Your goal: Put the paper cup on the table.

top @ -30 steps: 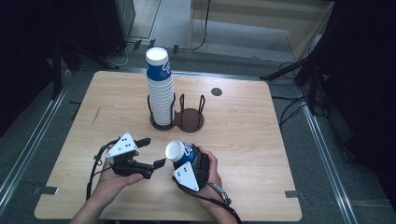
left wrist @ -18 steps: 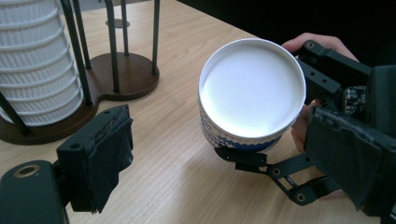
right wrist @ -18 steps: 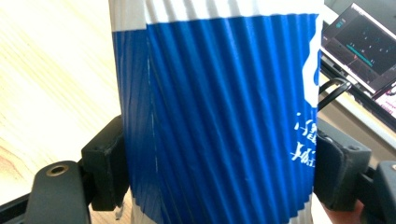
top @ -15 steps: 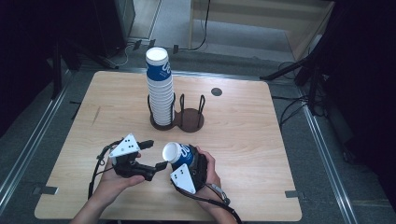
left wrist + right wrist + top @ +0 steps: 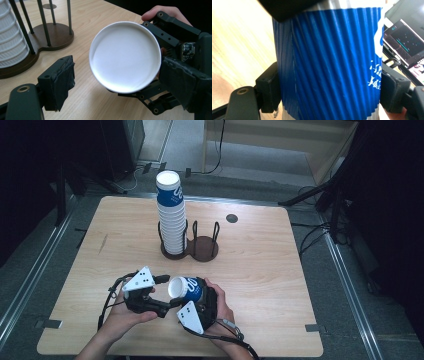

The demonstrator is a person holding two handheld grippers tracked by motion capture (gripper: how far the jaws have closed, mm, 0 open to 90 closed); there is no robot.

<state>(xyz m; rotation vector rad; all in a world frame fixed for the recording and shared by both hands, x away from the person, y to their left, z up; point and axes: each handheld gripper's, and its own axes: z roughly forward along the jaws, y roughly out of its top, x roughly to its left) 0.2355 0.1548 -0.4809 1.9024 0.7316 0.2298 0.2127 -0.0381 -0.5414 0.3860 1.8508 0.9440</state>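
Note:
A blue ribbed paper cup [image 5: 189,289] lies on its side above the table's front edge, and my right gripper [image 5: 196,296] is shut on its wall. In the right gripper view both pads press the blue sides [image 5: 329,62]. The cup's round white end [image 5: 125,56] faces my left gripper [image 5: 164,294]. The left jaws have just been closing and stand on either side of that end. Its left pad [image 5: 60,80] is still apart from the rim, and its right pad [image 5: 180,82] is close beside it. A tall stack of the same cups [image 5: 170,215] stands in a dark wire holder [image 5: 202,247].
The holder's second ring [image 5: 53,37] holds nothing and stands to the right of the stack. A small dark disc [image 5: 231,218] sits in the tabletop farther back. The wooden table [image 5: 260,270] is bare to the right. A person's hands hold both grippers at the front edge.
The cup in my right gripper has shifted slightly left, bringing its white end between the left jaws. The left jaws have narrowed around it.

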